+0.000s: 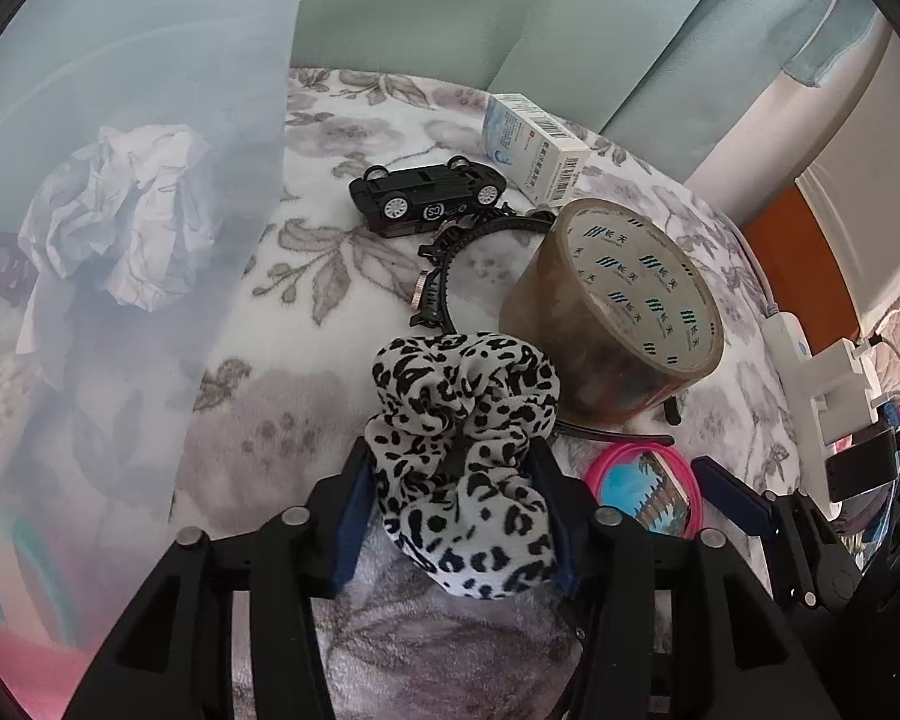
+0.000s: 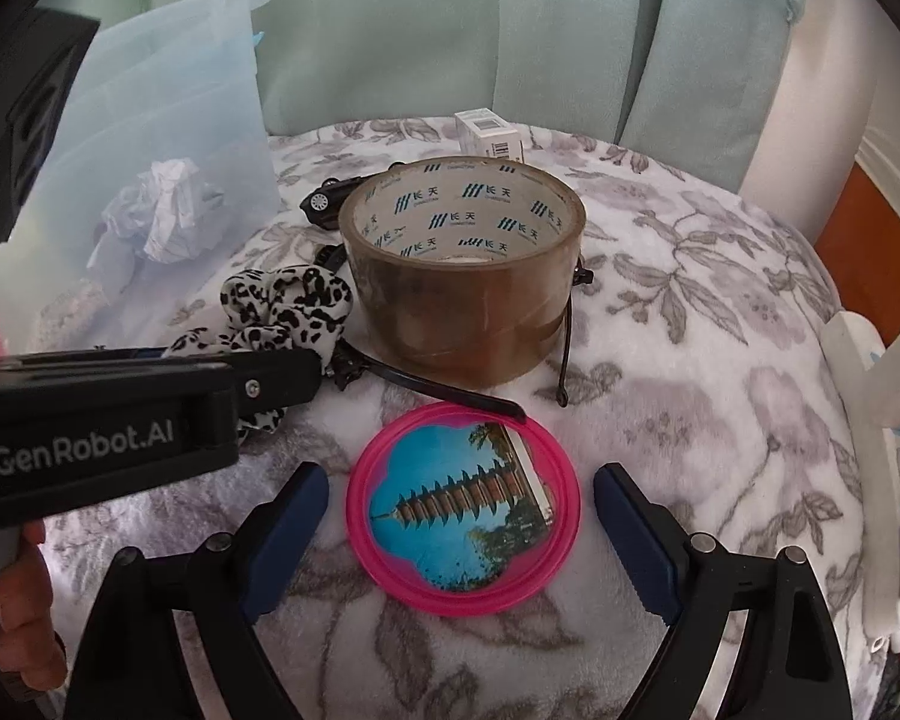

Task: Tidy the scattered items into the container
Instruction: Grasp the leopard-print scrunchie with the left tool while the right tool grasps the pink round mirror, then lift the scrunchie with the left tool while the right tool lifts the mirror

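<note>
Left gripper (image 1: 459, 516) closed on leopard-print scrunchie (image 1: 465, 456), pinched between both pads above the floral blanket (image 1: 306, 300). Right gripper (image 2: 459, 531) wide open, empty, straddling pink-rimmed mirror (image 2: 463, 507). Translucent container (image 2: 168, 138) at left holds crumpled paper (image 2: 162, 219)

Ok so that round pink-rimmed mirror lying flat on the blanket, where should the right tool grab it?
Across its rim, from straight above. The round pink-rimmed mirror lies flat on the soft floral blanket, so only the thin raised edge offers purchase. The open right tool already straddles it; lower so one finger lands outside each side of the rim, probably pressing slightly into the blanket, then close.
</note>
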Tool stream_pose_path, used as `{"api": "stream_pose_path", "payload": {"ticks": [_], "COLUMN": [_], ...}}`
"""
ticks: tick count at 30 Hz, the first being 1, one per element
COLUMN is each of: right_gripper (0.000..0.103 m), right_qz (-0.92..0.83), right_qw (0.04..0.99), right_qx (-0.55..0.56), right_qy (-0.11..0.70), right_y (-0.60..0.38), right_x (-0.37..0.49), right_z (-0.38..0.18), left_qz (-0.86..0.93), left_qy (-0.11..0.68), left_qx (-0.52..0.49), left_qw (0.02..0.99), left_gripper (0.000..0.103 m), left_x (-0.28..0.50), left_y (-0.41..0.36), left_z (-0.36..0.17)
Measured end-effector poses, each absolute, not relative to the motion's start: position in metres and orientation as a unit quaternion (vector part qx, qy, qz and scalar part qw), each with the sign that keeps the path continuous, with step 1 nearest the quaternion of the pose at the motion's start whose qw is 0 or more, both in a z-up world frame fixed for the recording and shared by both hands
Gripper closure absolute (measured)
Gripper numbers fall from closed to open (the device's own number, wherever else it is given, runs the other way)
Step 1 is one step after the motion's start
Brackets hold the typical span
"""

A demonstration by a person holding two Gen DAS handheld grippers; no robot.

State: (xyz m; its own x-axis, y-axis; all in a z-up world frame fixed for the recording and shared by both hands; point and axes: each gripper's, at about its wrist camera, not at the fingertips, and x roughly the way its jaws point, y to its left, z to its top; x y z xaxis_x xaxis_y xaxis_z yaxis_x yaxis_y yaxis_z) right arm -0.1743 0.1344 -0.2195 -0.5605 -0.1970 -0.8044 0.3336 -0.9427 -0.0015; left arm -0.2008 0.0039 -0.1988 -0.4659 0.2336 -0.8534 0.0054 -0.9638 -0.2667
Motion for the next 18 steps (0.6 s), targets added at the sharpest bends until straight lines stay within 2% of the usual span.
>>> {"api": "stream_pose_path", "payload": {"ticks": [4, 10, 18], "right_gripper": [0.012, 0.028, 0.028], "right_qz": [-0.881, -0.886, -0.886], "right_qw": [0.149, 0.138, 0.13], "right_qx": [0.443, 0.438, 0.441], "right_qy": [0.077, 0.067, 0.052], "right_y": [0.135, 0.141, 0.15], "right_x": [-0.176, -0.174, -0.166], "right_z": [-0.219, -0.216, -0.214], "left_qz": [0.85, 0.852, 0.858], "left_qy": [-0.11, -0.106, -0.079], "left_qx": [-0.51, -0.507, -0.503], "left_qw": [0.071, 0.069, 0.061], "left_gripper": [0.045, 0.045, 0.045], "left_x": [-0.203, -0.203, -0.201], "left_y": [0.006, 0.007, 0.013], "left_z": [-0.198, -0.199, -0.2]}}
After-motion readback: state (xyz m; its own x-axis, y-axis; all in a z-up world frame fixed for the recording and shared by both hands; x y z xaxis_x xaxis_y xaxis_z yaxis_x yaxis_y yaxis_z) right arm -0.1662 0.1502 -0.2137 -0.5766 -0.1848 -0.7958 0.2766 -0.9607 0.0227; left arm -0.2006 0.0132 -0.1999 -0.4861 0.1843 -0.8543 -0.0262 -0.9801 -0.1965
